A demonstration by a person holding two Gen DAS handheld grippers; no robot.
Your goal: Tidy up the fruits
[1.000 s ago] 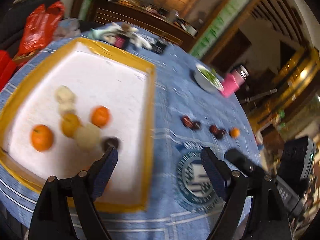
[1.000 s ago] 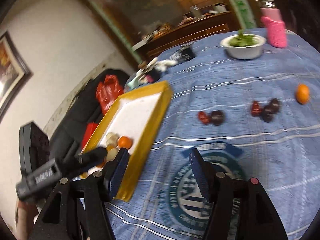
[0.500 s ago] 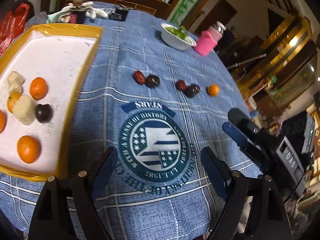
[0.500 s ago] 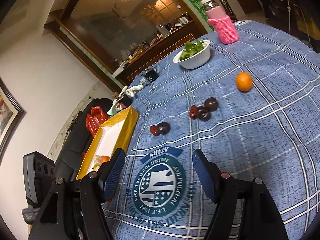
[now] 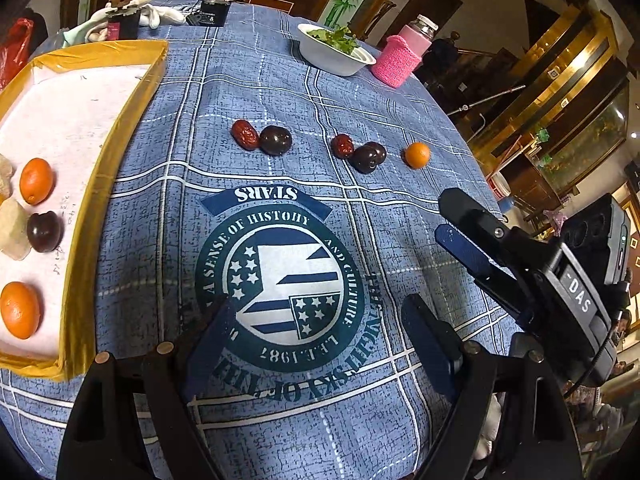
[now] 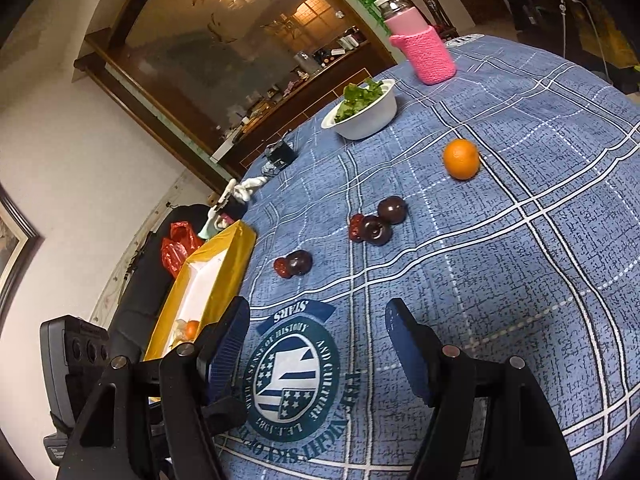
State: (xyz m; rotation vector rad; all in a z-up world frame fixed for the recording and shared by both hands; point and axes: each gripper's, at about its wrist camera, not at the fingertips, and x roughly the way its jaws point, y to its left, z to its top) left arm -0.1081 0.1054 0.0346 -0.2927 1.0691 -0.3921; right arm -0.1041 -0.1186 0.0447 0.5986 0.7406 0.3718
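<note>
Six loose fruits lie on the blue checked worktop point(image 5: 400, 92) in a rough row running left to right across my left view: a red date point(image 5: 245, 134) touching a dark plum point(image 5: 275, 140), then a second date point(image 5: 342, 146) against two plums point(image 5: 367, 157), then a small orange point(image 5: 417, 155) just beside them. First date's long axis slants toward the near right. Yellow-rimmed tray point(image 5: 120, 132) sits at the left, holding two oranges point(image 5: 36, 181), one plum point(image 5: 45, 231) and pale lumps I cannot identify.

My left tongs point(image 5: 320, 332) hang above the round printed emblem point(image 5: 280, 296), tilted steeply down, jaws wide, nothing between them. My right tongs point(image 6: 318, 354) are angled more shallowly over the same emblem; their jaws have just been opening and are empty. Right tongs' body shows at the right edge of the left view.
</note>
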